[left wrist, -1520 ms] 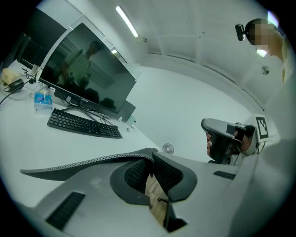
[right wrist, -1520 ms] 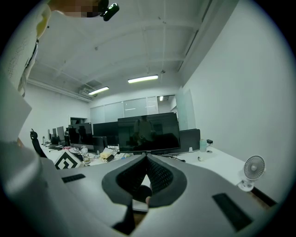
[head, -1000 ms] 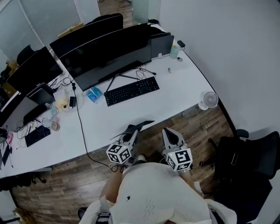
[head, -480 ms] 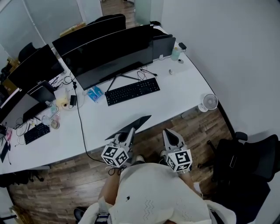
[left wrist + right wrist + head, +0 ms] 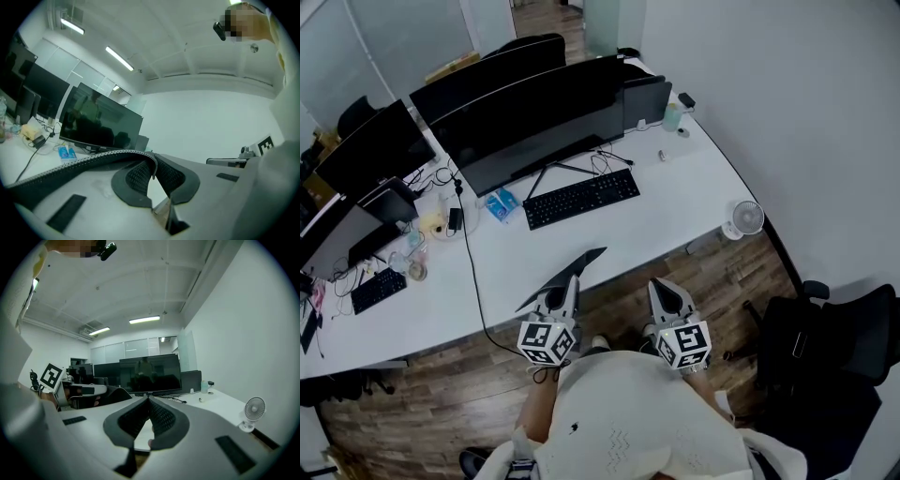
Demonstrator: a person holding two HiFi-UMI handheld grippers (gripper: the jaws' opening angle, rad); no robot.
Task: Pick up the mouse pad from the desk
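Observation:
The black mouse pad hangs above the front edge of the white desk, with my left gripper shut on its near corner. In the left gripper view the mouse pad shows edge-on, its stitched rim running from the left into the pinched jaws of the left gripper. My right gripper is held beside it over the wooden floor, apart from the pad. In its own view the right gripper has its tips together with nothing between them.
On the desk are a black keyboard, wide monitors, a blue packet and a small white fan at the right edge. A black office chair stands at the right. A cable runs off the desk front.
My left gripper has risen and shifted a little left, lifting the mouse pad clear of the desk edge and tilting it. The right gripper has stayed where it was.

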